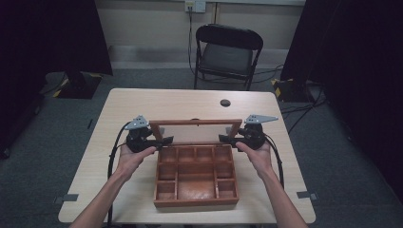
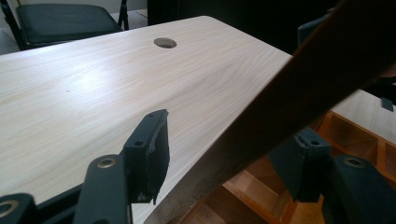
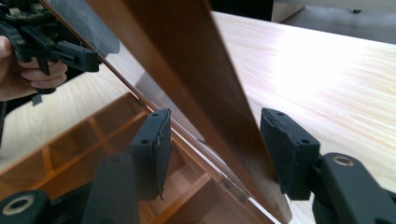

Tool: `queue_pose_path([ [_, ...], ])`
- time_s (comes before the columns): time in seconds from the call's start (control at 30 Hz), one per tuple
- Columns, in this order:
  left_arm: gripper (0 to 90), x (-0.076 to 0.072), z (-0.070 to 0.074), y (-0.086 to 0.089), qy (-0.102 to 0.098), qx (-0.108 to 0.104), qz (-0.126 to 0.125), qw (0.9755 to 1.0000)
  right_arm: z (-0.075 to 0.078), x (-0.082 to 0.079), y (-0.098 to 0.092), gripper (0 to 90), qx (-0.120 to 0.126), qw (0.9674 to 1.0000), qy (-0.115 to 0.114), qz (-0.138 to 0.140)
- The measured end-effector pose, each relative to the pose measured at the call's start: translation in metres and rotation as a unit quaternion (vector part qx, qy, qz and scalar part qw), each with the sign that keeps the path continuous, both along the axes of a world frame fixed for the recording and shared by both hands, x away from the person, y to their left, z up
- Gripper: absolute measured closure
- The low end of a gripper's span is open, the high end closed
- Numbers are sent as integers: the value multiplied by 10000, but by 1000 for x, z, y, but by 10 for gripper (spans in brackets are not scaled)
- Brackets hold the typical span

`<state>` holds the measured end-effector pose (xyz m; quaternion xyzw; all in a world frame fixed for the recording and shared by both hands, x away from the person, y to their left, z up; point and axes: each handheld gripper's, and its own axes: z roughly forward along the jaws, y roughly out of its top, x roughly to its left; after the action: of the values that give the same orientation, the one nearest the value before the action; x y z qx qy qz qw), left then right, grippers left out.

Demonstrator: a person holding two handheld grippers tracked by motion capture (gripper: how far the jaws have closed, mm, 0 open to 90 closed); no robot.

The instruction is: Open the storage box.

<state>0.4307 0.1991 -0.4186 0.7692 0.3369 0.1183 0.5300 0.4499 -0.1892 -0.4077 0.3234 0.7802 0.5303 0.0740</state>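
Compartments of the wooden box (image 1: 196, 176) lie bare below me on the table (image 1: 142, 102): a grid of small cells plus one larger bay near the front edge, and I see nothing in any of them. The box sits at the table's near middle, its hinged lid (image 1: 196, 129) raised almost upright along the far side, a pale panel set in its wooden frame. My left gripper (image 1: 164, 140) straddles the lid's left frame edge; its jaws stand apart around the wood, with a gap showing on one side in the left gripper view. My right gripper (image 1: 227, 138) brackets the lid's right edge likewise, jaws apart and not pressing the frame.
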Motion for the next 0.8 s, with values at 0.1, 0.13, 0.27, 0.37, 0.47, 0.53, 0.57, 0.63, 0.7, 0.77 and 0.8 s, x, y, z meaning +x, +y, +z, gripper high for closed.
queue_pose_path([
  [0.1, 436, 0, -2, 1, 24, 29, 5, 10000, -2, 2, 0, 449, -23, 10000, 40, -17],
  [0.13, 436, 0, -3, 1, 41, 69, 55, 10000, -3, 2, 0, 451, -21, 10000, 39, -25],
  [0.27, 461, 2, -3, 3, 41, 106, 103, 9999, -4, 4, 0, 465, -27, 9999, -11, -98],
  [0.37, 494, 4, -6, 5, 77, 80, 137, 9998, -5, 5, 0, 470, -6, 9998, -85, -193],
  [0.47, 516, 5, -7, 6, 88, 79, 148, 9998, -6, 6, 0, 473, 7, 9997, -73, -213],
  [0.53, 524, 6, -9, 7, 109, 153, 178, 9997, -9, 8, 0, 478, -12, 9997, -44, -229],
  [0.57, 524, 7, -10, 8, 109, 140, 168, 9997, -10, 9, 0, 481, -22, 9997, -38, -232],
  [0.63, 523, 6, -11, 8, 148, 99, 203, 9996, -13, 11, 1, 485, -122, 9996, -7, -248],
  [0.7, 515, 6, -11, 8, 113, 112, 178, 9997, -15, 12, 2, 482, -202, 9995, 21, -231],
  [0.77, 517, 6, -11, 7, 112, 128, 199, 9997, -17, 13, 3, 476, -206, 9995, 48, -218],
  [0.8, 519, 6, -11, 7, 105, 144, 204, 9996, -18, 13, 3, 475, -212, 9995, 70, -212],
])
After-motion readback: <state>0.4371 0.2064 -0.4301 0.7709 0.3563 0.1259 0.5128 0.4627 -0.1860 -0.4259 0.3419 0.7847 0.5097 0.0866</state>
